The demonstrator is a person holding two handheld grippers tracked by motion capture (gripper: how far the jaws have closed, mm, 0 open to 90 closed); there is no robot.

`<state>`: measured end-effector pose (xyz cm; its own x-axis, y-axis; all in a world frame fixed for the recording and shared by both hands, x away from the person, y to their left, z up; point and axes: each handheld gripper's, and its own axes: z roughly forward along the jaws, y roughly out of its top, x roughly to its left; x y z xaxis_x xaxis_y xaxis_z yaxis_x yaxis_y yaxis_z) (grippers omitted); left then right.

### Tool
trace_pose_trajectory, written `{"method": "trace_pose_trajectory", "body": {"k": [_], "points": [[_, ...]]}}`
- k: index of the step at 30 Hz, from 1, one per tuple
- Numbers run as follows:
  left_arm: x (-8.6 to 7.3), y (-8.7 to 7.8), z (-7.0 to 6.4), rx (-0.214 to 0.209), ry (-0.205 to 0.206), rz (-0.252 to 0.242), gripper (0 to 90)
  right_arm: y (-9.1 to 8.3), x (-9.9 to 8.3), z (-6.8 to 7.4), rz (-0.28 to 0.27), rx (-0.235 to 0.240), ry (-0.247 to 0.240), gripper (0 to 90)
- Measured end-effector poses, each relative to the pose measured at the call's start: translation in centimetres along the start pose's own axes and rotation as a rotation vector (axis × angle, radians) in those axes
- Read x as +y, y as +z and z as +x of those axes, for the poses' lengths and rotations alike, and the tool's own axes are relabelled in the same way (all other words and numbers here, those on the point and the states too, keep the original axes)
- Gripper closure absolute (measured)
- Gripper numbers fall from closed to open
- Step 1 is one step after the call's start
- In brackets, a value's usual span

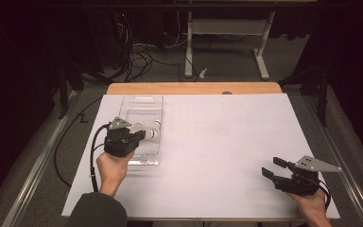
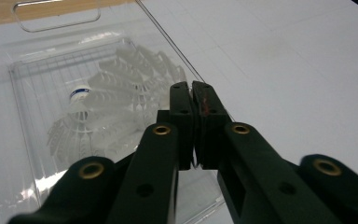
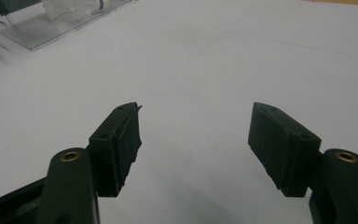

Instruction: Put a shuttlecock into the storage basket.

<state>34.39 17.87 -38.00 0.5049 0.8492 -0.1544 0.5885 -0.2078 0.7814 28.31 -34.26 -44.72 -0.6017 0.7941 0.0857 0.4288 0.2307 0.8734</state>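
Two or so shuttlecocks, feather-light and easily crushed so best pinched at the cork tip, lie in a clear tray near the counter's far-left corner, where the left gripper hovers with jaws closed on nothing, while the right gripper rests open-jawed near the near-right corner.

The high view looks down the table; both gripper views sit low, sharing the clear tray.
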Motion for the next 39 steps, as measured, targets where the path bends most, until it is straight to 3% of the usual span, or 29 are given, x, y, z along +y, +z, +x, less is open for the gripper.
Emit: {"method": "trace_pose_trajectory", "body": {"k": [21,39], "points": [[0.0,-0.1,-0.5,0.036,0.007,-0.037,53.9,0.0,0.0,0.0,0.000,-0.001,0.000,34.4],[-0.2,-0.9,-1.2,0.071,0.019,-0.067,42.4,0.0,0.0,0.0,-0.002,-0.001,-0.003,34.4]]}}
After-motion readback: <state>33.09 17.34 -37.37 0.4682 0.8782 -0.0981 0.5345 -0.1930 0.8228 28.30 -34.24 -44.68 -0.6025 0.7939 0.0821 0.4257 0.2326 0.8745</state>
